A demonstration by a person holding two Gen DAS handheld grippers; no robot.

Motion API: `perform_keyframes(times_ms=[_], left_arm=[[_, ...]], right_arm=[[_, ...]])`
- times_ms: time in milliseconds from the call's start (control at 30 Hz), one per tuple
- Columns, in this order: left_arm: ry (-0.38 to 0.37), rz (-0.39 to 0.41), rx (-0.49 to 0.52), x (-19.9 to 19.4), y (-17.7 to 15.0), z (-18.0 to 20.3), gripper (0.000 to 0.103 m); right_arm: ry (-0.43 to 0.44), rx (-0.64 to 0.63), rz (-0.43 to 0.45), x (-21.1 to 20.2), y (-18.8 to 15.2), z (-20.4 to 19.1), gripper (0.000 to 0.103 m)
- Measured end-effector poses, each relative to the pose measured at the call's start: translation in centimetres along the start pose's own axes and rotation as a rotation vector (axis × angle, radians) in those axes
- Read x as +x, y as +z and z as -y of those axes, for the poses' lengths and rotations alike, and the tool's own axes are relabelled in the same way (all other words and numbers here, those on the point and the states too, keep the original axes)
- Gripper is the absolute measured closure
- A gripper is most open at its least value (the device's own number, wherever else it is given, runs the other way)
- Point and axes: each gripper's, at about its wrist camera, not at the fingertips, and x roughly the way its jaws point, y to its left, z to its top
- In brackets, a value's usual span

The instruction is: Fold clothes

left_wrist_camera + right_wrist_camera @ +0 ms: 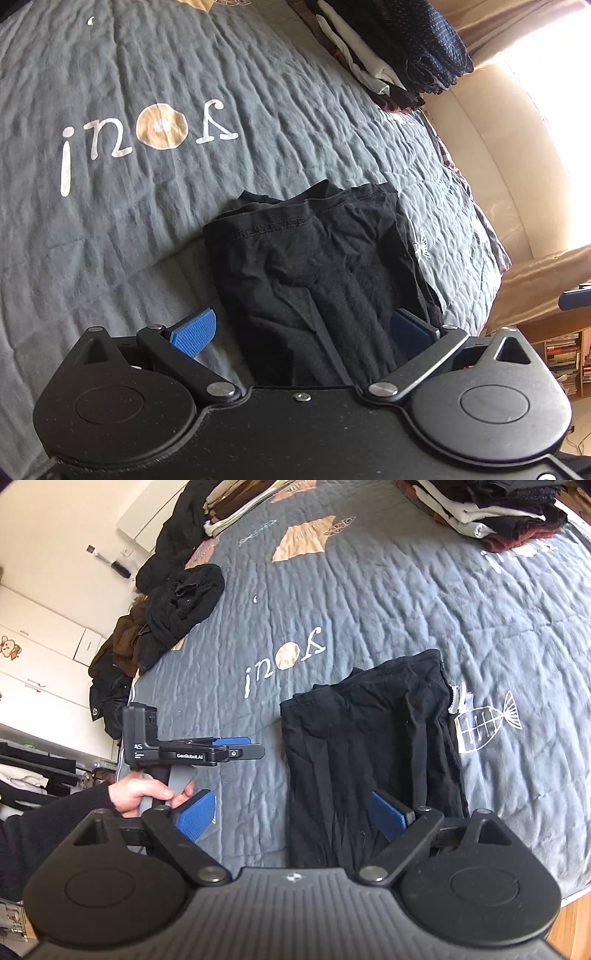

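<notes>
Black garment (pixel 373 753) lies folded on the bed (pixel 369 598), near its edge. Left gripper (pixel 303 332) and right gripper (pixel 293 812) hover over it, fingers wide, gripping nothing.

The bedspread (pixel 388 602) is grey, quilted in wavy lines, with white lettering (pixel 147 136), a tan round patch (pixel 161 126), tan shapes (pixel 301 539) and a white fish-skeleton drawing (pixel 487 722). The folded garment (pixel 369 746) on it is plain black. The stack of clothes (pixel 491 509) shows white, black and dark red layers. The heap of clothes (pixel 173 602) is black and brown. The gripper pads (pixel 195 814) are blue with a fine ribbed texture. The curtain (pixel 535 291) is tan.
</notes>
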Motion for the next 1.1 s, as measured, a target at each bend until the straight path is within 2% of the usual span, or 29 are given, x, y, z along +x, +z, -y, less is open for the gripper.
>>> perform_keyframes(times_ms=[267, 467, 767, 1100], left_arm=[[-0.013, 0.016, 0.017, 1.8, 0.3, -2.7, 0.002], [-0.022, 0.021, -0.011, 3.0, 0.4, -4.6, 0.002], [0.014, 0.010, 0.029, 5.4, 0.7, -4.3, 0.002], [0.011, 0.024, 0.046, 6.1, 0.9, -4.2, 0.001]], right_arm=[[-0.004, 0.008, 0.004, 2.4, -0.1, 0.7, 0.013], [0.006, 0.021, -0.013, 3.8, 0.0, 1.1, 0.013], [-0.011, 0.013, -0.061, 4.6, 0.2, 1.6, 0.013], [-0.006, 0.003, -0.097, 5.5, 0.3, 1.3, 0.013]])
